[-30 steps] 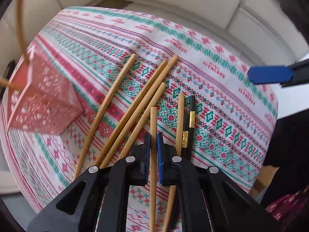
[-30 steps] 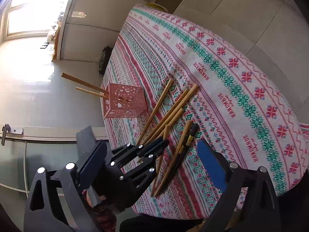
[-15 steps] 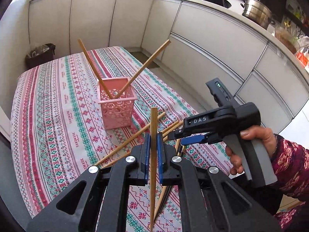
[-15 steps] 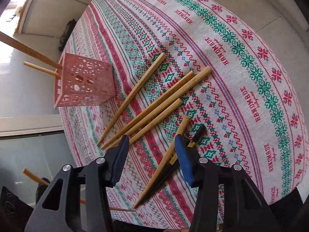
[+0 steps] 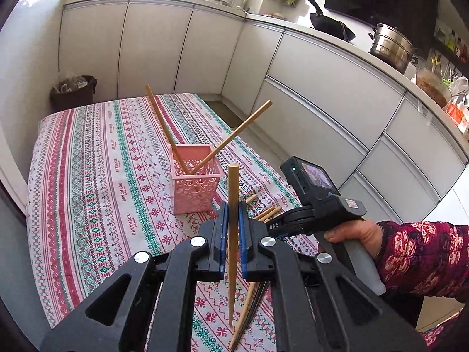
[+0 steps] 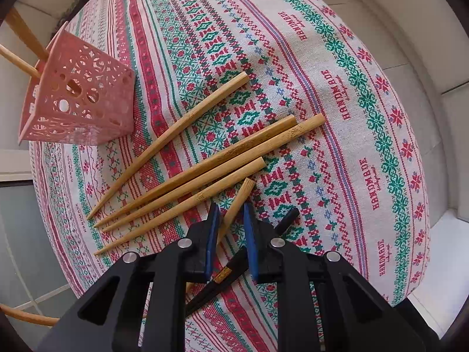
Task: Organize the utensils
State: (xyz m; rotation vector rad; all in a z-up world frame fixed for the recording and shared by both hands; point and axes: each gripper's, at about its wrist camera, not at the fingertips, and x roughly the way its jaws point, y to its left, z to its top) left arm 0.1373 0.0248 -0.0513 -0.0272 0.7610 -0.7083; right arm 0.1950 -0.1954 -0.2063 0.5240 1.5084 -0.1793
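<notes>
A: What does everything sit on?

B: A table under a woven tablecloth, striped in red, green and white cross-stitch patterns with the word HANDMADE repeated. White kitchen cabinets curve round behind it; a steel pot and a black pan stand on the counter above them. A dark bin sits on the floor past the table's far corner.

A: Take the pink basket as the landmark. How much room is around it?

B: The pink basket is square, plastic, pierced with round and lacy holes, and stands upright. Beyond it and to its left the cloth lies bare to the far edge. Two bamboo chopsticks lean out of it in a V. On its near right side, loose chopsticks lie fanned flat on the cloth, four pale bamboo ones close together, tapered and smooth, and well short of the table edge.

A: And the grippers?

B: The left gripper is clamped on one bamboo chopstick, held upright just in front of the basket. The right gripper points down at the near end of the fan, farthest from the basket; its jaws are closing, narrow now, with a fifth bamboo chopstick between the blue pads. I cannot tell whether the pads touch it. A black chopstick pair lies just beside it. A hand in a patterned red sleeve grips that tool's handle.
</notes>
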